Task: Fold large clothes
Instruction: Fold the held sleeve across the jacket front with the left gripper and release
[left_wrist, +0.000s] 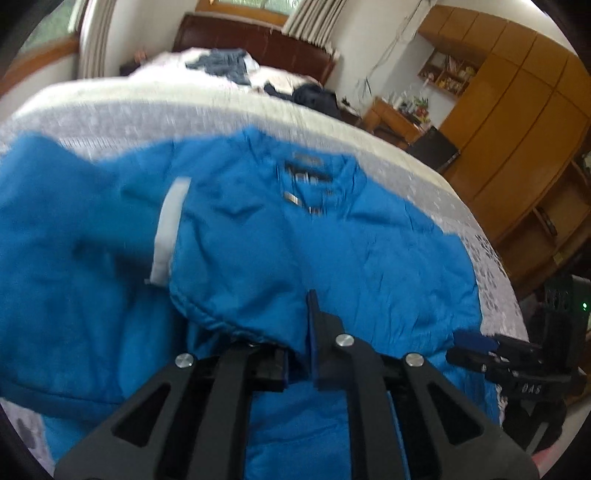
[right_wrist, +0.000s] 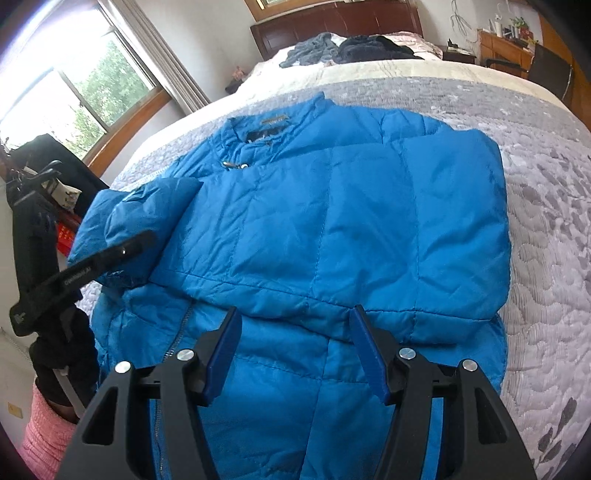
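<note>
While a blue padded jacket (right_wrist: 332, 221) is spread across the grey patterned quilt (right_wrist: 546, 229) of a bed, its collar (right_wrist: 273, 125) is turned toward the dark wooden headboard (right_wrist: 332, 26) and its hem toward the cameras; one sleeve (right_wrist: 147, 214) is seen folded over the front at the window side, and the opposite side is laid inward in a straight fold. The right gripper (right_wrist: 295, 343) is held just above the lower front of the jacket, its blue-padded fingers (right_wrist: 221, 354) spread wide with nothing between them. In the left wrist view, which is blurred, the left gripper (left_wrist: 295, 354) is seen with its fingers drawn close together on a bunched fold of the jacket's blue fabric, which is draped over the near finger; a white lining strip (left_wrist: 168, 232) is exposed on the raised cloth. A heap of dark clothes (right_wrist: 351, 46) is left by the headboard; a pink sleeve (right_wrist: 44, 435) is visible at the lower edge beneath the left gripper.
</note>
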